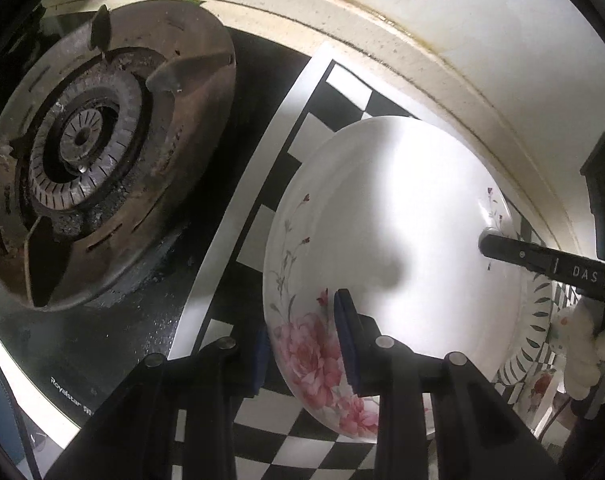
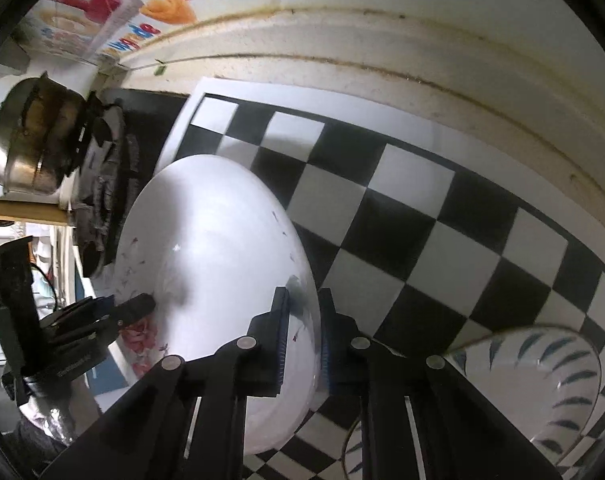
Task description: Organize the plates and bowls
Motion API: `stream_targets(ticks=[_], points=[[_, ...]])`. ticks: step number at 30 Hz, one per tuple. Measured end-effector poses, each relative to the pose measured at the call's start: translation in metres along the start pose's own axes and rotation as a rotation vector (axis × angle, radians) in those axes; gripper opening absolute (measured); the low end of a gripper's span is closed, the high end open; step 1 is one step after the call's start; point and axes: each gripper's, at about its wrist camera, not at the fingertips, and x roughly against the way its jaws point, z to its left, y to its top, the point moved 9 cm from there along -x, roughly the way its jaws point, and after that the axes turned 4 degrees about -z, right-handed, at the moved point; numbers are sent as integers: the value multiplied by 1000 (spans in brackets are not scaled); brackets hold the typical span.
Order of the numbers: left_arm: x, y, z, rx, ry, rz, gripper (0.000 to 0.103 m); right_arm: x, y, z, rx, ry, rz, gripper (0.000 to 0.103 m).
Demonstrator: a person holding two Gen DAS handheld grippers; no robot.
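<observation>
plate: floral, tilted over the checkered mat near the counter's back edge, beside the stove burner.
left gripper: I had it pinched shut on the near, rose-printed rim.
right gripper: I had it clamped on the opposite rim.
relation: the plate spanned between my two grippers, both equally near.
count: one plate held; one leaf-patterned bowl toward the mat's right corner.

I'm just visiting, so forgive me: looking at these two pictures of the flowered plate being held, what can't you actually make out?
- Left wrist view: the floral plate's near rim, hidden behind the left gripper; whether it rests on the checkered mat is unclear.
- Left wrist view: the leaf-patterned plate, mostly covered by the floral plate.
- Right wrist view: the striped bowl, cut off by the edge and the right gripper.
- Right wrist view: the steel pot's contents, too dark.
</observation>
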Motion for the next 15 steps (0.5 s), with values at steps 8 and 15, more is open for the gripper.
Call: stream_targets(ticks=[8,15], points=[[39,-10,-6,-48,-25,-33,27,37,-24,6,-10,10,-48,16],[75,-36,-35,-117,-56,-44,27,90,-62,1,-36,21,-119,16]])
